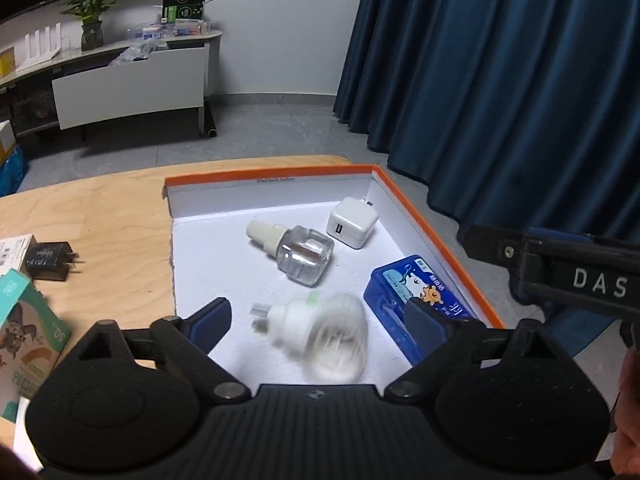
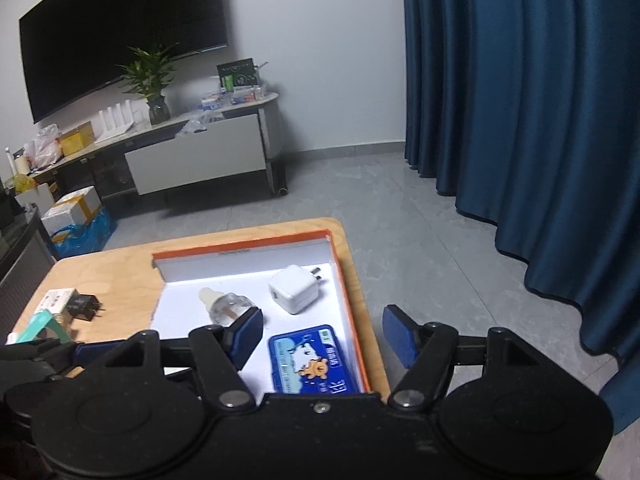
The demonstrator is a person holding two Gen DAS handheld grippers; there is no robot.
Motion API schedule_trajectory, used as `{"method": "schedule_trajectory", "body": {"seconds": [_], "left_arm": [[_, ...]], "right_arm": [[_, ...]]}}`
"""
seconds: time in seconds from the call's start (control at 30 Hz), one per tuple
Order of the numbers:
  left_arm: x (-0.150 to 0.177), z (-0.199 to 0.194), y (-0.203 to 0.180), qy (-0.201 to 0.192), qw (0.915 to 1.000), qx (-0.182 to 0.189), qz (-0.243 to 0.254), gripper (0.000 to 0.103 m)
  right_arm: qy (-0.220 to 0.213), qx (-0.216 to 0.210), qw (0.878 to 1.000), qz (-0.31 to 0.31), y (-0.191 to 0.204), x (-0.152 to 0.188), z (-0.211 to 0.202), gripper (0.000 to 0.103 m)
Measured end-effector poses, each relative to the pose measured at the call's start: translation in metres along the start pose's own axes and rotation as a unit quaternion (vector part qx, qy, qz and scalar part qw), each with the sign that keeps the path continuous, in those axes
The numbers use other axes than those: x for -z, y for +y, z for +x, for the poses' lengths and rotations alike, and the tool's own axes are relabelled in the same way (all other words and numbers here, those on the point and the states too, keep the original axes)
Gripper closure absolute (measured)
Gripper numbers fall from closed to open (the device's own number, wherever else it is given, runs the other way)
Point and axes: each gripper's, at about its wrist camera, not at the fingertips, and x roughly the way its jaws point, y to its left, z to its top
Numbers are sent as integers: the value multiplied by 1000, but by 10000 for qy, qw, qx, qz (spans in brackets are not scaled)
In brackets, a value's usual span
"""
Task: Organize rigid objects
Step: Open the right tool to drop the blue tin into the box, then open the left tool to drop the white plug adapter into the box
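Observation:
A white tray box with an orange rim (image 1: 420, 216) (image 2: 348, 300) sits on the wooden table (image 1: 112, 208). Inside lie a clear bottle with a cream cap (image 1: 296, 252) (image 2: 228, 306), a white USB charger (image 1: 352, 226) (image 2: 294, 288) and a blue tin with a cartoon bear (image 1: 416, 284) (image 2: 312, 360). A second clear bottle with a white plug top (image 1: 328, 336) shows blurred between the fingers of my left gripper (image 1: 318, 314), whose pads stand wide and off it. My right gripper (image 2: 322, 320) is open above the blue tin, with nothing between its pads.
Left of the tray lie a black plug charger (image 1: 50, 260) (image 2: 84, 304), a small white box (image 1: 14, 248) and a teal printed carton (image 1: 28, 332). The table's right edge runs close beside the tray. Blue curtains (image 1: 500, 80) hang at the right; a TV cabinet (image 2: 192, 160) stands beyond.

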Motion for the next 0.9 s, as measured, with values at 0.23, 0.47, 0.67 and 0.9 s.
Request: {"method": "schedule_trajectory", "body": {"seconds": [0.23,0.47,0.67,0.9], "left_arm": [[-5,-20,19,-110,9990,-365,-234,7],[-6,-40,35,-141,9972,-669,-310,5],[-5,-51,46,-181,9956,-868,-290,4],[-2,-62,60,-240,9942,-982,-367,4]], "right_arm": [[-98,-74,9999,22,14,2,-14,23],[-33,-230,9997,-103,34,8,-21,23],[20,-327,9993,-173,50,11,-22,23],[75,-443,9986,-273,68,13,-23,23]]}}
